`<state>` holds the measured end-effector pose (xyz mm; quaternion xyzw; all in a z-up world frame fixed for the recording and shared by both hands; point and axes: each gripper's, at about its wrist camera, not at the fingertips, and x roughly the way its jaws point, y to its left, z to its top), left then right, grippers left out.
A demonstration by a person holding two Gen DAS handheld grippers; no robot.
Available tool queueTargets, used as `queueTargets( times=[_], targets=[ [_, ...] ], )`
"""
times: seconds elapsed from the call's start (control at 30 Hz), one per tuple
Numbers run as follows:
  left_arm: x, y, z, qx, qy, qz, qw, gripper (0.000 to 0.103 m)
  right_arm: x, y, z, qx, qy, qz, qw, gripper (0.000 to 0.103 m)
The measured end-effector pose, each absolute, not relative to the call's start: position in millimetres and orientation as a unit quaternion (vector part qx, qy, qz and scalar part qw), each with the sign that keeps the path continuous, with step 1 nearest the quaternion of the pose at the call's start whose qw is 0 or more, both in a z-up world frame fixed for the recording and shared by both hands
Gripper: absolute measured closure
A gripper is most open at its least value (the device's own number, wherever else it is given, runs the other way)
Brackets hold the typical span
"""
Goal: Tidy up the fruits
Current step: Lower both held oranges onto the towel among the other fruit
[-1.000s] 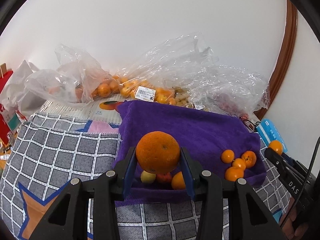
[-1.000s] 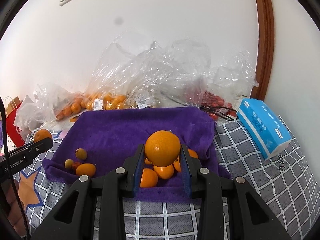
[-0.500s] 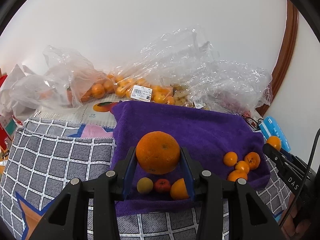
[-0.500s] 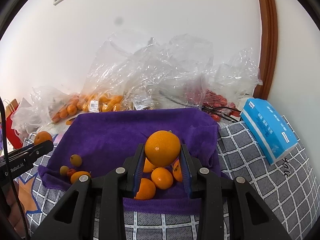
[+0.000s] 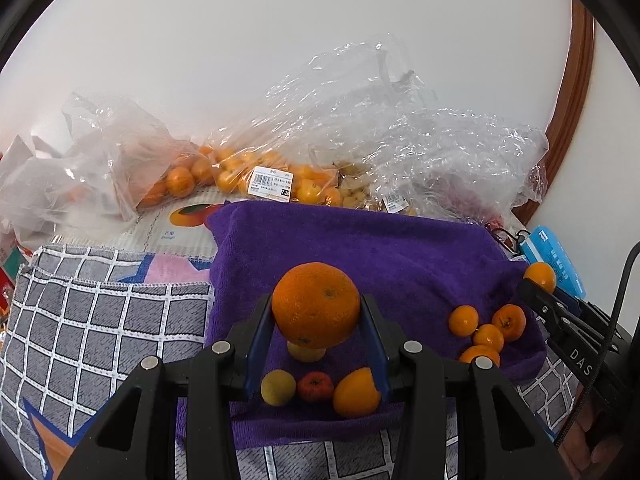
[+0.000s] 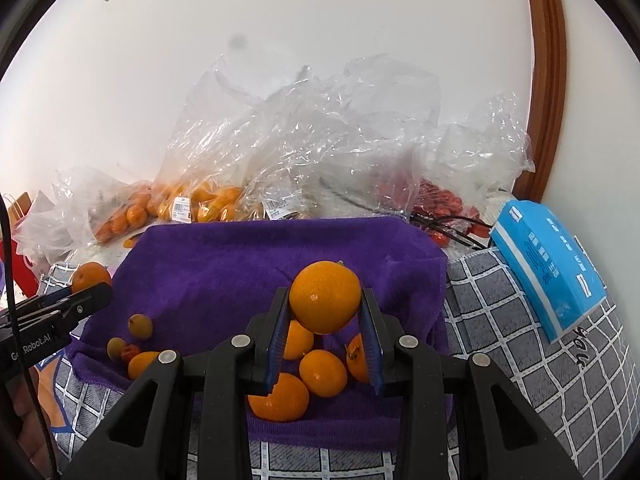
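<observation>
My left gripper [image 5: 316,320] is shut on a large orange [image 5: 316,304], held above the near left part of the purple towel [image 5: 360,248]. Under it lie yellow fruits [image 5: 278,387], a small red fruit [image 5: 315,386] and an orange fruit [image 5: 356,392]. My right gripper [image 6: 325,312] is shut on a mandarin [image 6: 325,297] above a cluster of mandarins [image 6: 322,373] on the towel's [image 6: 240,264] near right part. The left gripper with its orange [image 6: 90,276] shows at the left of the right wrist view; the right gripper's mandarin [image 5: 540,277] shows at the right of the left wrist view.
Clear plastic bags of oranges [image 5: 224,172] and red fruit [image 6: 436,200] are piled against the wall behind the towel. A blue tissue pack [image 6: 548,272] lies at the right. A grey checked cloth [image 5: 100,328] covers the surface around the towel.
Both grippers have lifted and pulled back a little with their fruit still held. The fruits on the towel now show lower between the fingers.
</observation>
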<state>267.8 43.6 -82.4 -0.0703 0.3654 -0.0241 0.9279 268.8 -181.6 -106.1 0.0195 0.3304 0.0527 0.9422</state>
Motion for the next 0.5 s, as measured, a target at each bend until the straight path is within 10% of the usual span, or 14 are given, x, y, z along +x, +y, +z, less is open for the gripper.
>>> queueTargets(
  times=[0.5],
  targets=[
    [284, 38, -81, -0.056, 0.365, -0.033, 0.929, 0.062, 285, -175, -110, 0.009, 0.333, 0.057, 0.941, 0.069]
  ],
)
